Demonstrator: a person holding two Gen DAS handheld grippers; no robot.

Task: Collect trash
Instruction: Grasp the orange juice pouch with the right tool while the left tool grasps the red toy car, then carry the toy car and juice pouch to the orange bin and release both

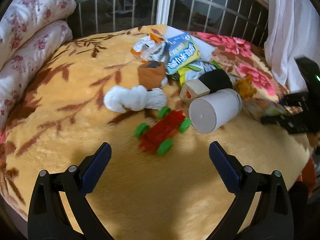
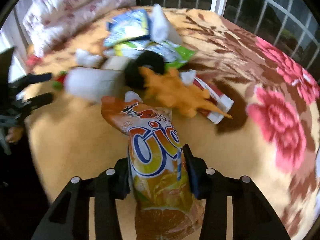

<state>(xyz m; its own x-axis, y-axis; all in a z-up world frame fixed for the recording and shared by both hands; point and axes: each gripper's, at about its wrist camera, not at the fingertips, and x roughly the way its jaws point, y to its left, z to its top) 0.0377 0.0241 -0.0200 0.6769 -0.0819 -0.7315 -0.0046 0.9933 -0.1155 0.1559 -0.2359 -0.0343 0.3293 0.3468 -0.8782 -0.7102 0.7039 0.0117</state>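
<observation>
The right gripper [image 2: 158, 172] pinches an orange juice pouch [image 2: 158, 160], its pads pressed against the pouch's two sides; the pouch sticks up from the jaws with its crumpled top toward the pile. The left gripper [image 1: 160, 152] stands spread wide over bare blanket with nothing between its fingers.

Both work over a bed covered by a yellow blanket [image 1: 70, 100] with brown leaf and pink flower patterns. The remaining clutter sits bunched in the middle of the bed: a blue and yellow snack bag [image 1: 183, 55] lies on top of a white and orange wrapper [image 1: 146, 48] and a green and white wrapper [image 1: 197, 70]. Just in front of these lie a brown sock [image 1: 152, 76], a white sock [image 1: 136, 100], a wooden block [image 1: 194, 92], a black roll [image 1: 216, 79] and a white cup [image 1: 214, 110] tipped on its side. A red toy car with green wheels [image 1: 162, 132] lies nearest the left gripper, just beside the cup. From the right wrist view, an orange plush toy [image 2: 176, 92] lies across a red and white box [image 2: 218, 102], just past the pouch.

Folded floral quilts [image 1: 30, 40] stack along the left edge of the bed, and a barred window [image 1: 164, 2] closes off the far side, with a white curtain [image 1: 290, 30] at the right. The near half of the blanket lies open in front of the left gripper.
</observation>
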